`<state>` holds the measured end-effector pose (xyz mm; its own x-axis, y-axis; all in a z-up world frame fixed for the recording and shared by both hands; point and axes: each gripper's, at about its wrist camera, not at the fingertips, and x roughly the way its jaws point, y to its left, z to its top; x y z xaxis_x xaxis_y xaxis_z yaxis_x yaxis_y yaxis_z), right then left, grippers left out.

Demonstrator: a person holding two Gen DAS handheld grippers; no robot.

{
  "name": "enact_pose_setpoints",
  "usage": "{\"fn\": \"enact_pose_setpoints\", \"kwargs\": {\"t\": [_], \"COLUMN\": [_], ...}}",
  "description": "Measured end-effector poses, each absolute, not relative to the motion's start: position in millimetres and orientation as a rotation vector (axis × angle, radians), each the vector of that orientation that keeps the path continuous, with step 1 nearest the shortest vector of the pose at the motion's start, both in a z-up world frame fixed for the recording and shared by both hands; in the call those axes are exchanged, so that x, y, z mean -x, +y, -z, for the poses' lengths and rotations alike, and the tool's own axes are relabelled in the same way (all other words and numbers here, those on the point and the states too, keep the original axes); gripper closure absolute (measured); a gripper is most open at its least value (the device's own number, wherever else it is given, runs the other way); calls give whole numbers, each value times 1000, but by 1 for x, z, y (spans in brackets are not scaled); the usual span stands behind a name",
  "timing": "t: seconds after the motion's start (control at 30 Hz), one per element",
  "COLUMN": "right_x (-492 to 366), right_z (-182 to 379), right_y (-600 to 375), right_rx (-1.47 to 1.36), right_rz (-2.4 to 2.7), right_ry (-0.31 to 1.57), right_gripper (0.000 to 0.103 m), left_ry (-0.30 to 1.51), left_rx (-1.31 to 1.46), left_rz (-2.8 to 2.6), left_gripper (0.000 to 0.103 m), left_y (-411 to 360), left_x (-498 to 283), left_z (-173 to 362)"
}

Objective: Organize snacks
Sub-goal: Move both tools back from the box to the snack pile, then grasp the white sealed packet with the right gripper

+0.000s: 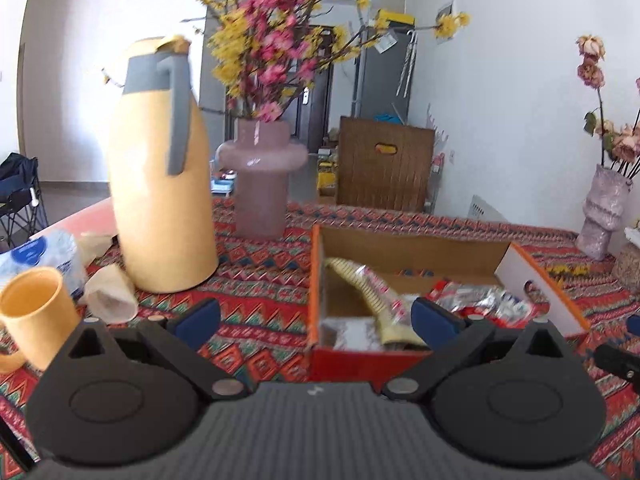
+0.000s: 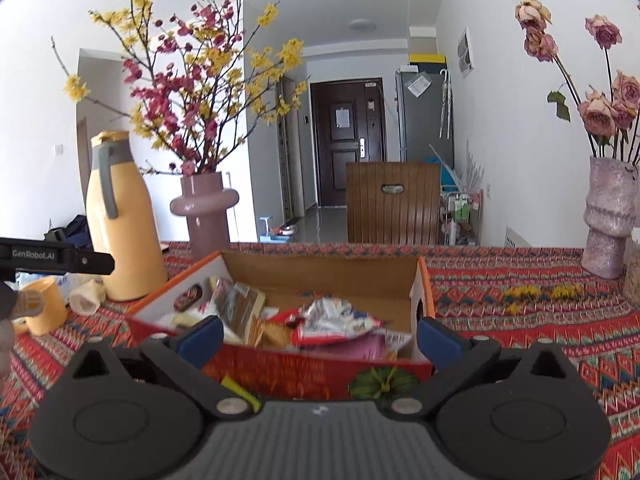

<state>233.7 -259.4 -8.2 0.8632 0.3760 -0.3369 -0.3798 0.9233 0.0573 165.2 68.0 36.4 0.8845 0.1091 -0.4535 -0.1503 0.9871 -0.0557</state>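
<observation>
Snacks (image 2: 332, 320) are heaped inside an open cardboard box (image 2: 320, 276) with red and orange outer walls, set on a table (image 2: 520, 320) covered by a red patterned cloth. In the right wrist view the box lies at twelve o'clock, just beyond the right tongs (image 2: 318, 340), whose blue-padded fingers (image 2: 200, 338) are spread wide with nothing between them; the box's near wall is seen in the gap. A silver and red wrapper is crumpled at the middle of the pile, with a biscuit pack and a darker packet toward ten o'clock.

In the left wrist view the left tongs (image 1: 316, 318) are likewise spread wide and empty. Here the box (image 1: 400, 248) is at one o'clock, and a long yellowish packet (image 1: 372, 300) leans against its left inner wall, one end sticking up. A yellow thermos jug (image 1: 160, 168) with a grey handle stands upright at eleven o'clock, a mauve vase (image 1: 260, 192) of pink and yellow blossoms just behind it. A yellow mug (image 1: 36, 312) and a paper cup (image 1: 110, 296) lying on its side are seen at nine o'clock. A second, textured vase (image 1: 604, 212) of dried roses stands at three o'clock, well apart from the box.
</observation>
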Motion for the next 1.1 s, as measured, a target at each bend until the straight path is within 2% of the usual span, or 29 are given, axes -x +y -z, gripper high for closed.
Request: {"fn": "enact_pose_setpoints", "kwargs": {"t": [0.43,1.1], "right_x": [-224,-240], "right_z": [47,68], "right_y": [-260,-253], "right_rx": [-5,12], "right_rz": [-393,-326], "right_ry": [411,469], "right_gripper": [0,0], "left_ry": [529,489], "left_rx": [138,141], "left_rz": [-193,-179], "left_gripper": [0,0], "left_y": [105,105], "left_x": [-151,-144], "left_z": [14,18]}}
